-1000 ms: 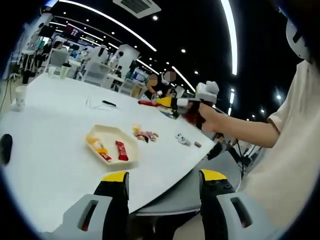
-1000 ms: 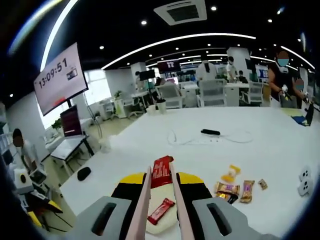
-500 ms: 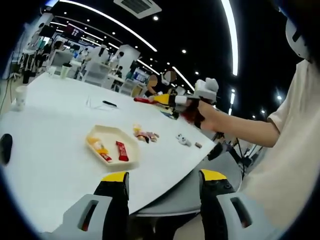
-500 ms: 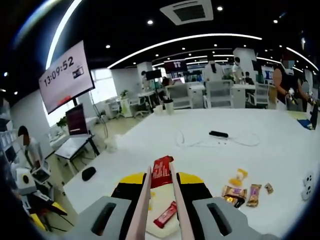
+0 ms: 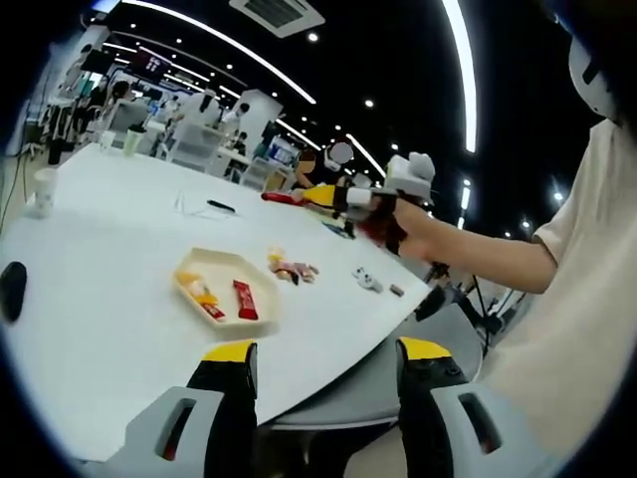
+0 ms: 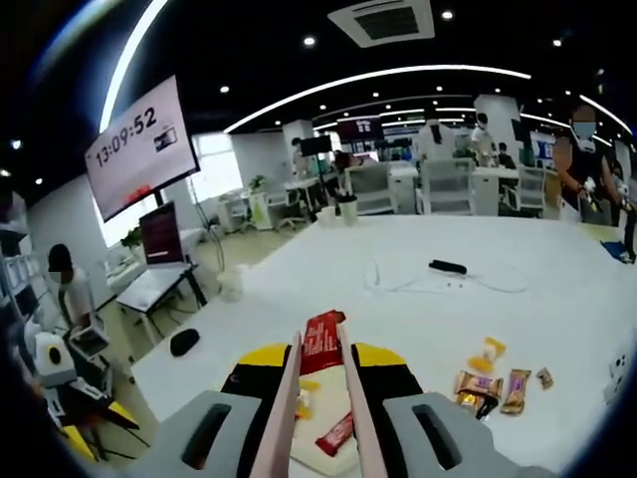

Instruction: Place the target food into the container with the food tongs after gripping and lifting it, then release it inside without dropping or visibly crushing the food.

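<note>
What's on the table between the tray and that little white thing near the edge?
A small pile of wrapped snacks, seen in the left gripper view between the tray and white thing.

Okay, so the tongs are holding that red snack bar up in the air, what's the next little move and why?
Probably lower the tongs straight down toward the tray. In the right gripper view the red snack bar sits pinched between the tong tips, with the tray showing just below them, already holding another red bar. Coming closer before opening should keep the snack from dropping.
</note>
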A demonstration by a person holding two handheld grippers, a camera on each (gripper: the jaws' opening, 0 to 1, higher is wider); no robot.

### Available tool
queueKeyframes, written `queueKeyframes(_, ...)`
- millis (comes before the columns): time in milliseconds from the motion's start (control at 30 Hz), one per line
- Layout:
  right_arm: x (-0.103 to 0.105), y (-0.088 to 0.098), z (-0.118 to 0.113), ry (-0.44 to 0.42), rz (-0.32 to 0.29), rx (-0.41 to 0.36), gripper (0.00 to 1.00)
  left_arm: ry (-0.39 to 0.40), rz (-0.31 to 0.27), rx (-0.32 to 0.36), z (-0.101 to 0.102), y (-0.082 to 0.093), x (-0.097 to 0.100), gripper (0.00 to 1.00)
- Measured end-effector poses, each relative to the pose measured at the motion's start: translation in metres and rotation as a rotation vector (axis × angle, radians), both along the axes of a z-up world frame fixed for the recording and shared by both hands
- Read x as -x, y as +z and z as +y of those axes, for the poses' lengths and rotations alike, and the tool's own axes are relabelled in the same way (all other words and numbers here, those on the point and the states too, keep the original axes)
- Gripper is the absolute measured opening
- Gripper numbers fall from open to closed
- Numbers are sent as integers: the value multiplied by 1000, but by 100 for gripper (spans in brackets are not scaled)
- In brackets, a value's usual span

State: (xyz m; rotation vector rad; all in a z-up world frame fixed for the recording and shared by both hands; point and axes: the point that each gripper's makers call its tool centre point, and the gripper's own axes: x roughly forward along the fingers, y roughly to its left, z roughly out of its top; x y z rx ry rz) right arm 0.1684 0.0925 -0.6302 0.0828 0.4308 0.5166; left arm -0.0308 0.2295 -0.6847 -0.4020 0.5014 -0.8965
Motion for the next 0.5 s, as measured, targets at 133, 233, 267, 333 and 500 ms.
queueKeyframes(133, -1, 0, 3, 4, -2, 0, 22, 6, 1, 1, 2, 0, 0, 56)
queueKeyframes(233, 0, -1, 5, 8, 2, 4, 22, 8, 0, 3, 3, 0, 1, 56)
queueKeyframes(267, 0, -2, 5, 9, 3, 5, 22, 8, 0, 3, 3, 0, 1, 56)
queueKeyframes(333, 1, -3, 7, 14, 7, 7, 22, 8, 0, 4, 3, 0, 1, 56)
queueKeyframes(500, 2, -3, 7, 15, 9, 9, 22, 9, -1, 4, 5, 0, 2, 56)
